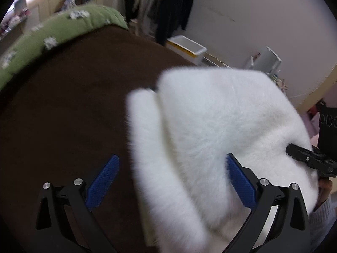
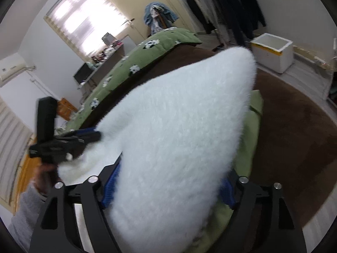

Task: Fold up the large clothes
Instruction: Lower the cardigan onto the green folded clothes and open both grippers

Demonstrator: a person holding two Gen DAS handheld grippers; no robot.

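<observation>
A large fluffy white garment (image 1: 210, 126) lies folded on the dark brown blanket (image 1: 73, 105). It fills the middle of the right wrist view (image 2: 179, 137). My left gripper (image 1: 172, 181) is open, its blue pads on either side of the garment's near edge. My right gripper (image 2: 168, 187) is open too, with the white garment bulging between its blue pads (image 2: 110, 189). The right gripper also shows in the left wrist view (image 1: 309, 158), reaching into the garment's right side. The left gripper shows in the right wrist view (image 2: 63, 141) at the garment's left edge.
A green blanket with panda prints (image 2: 147, 48) lies along the bed's far side. A green cloth (image 2: 250, 126) lies under the white garment. A white and yellow box (image 2: 273, 50) stands on the floor. Dark clothes hang on a rack (image 2: 231, 4).
</observation>
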